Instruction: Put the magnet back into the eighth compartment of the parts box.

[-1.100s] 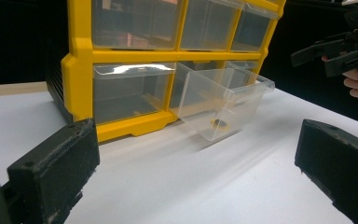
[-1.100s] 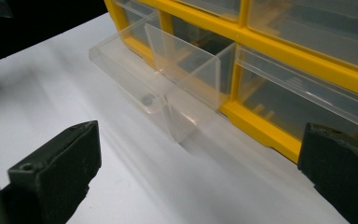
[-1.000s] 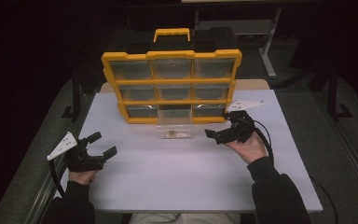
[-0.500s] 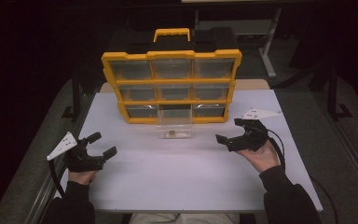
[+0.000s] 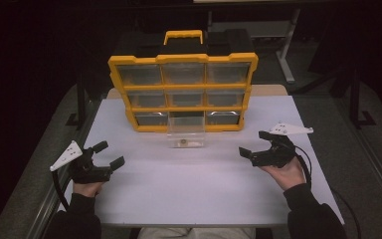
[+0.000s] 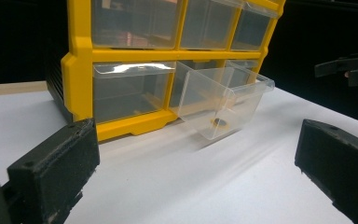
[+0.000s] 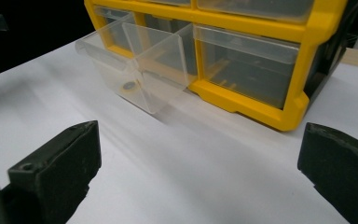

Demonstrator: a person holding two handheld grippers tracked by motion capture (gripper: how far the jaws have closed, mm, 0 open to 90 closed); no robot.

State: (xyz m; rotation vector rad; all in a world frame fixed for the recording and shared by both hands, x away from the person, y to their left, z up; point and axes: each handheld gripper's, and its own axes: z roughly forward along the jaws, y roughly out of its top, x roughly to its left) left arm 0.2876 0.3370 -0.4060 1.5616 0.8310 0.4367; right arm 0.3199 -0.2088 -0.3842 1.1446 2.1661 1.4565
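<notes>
At the far middle of the white worktop (image 5: 189,184) stands a yellow organiser (image 5: 183,92) with three rows of three clear drawers and a yellow carry handle (image 5: 183,36) on top. Its bottom middle drawer (image 5: 186,134) is pulled well out toward the person, its front end resting low on the worktop while its back stays in the frame. Inside that drawer, near the front, lies a small ring-shaped part (image 5: 183,144), dark with a lighter rim; the left gripper view shows it through the clear wall (image 6: 220,122), and the right gripper view shows it too (image 7: 129,86). The other drawers sit closed in the frame, and what they hold cannot be made out. The left gripper (image 5: 107,155) is held at the near left of the worktop, well apart from the organiser, its jaws spread wide with nothing between them. The right gripper (image 5: 256,144) is held at the right side of the worktop, level with the front of the open drawer and clear of it, its jaws likewise spread and empty. Each gripper carries a pale three-cornered plate and trails a dark cable.
</notes>
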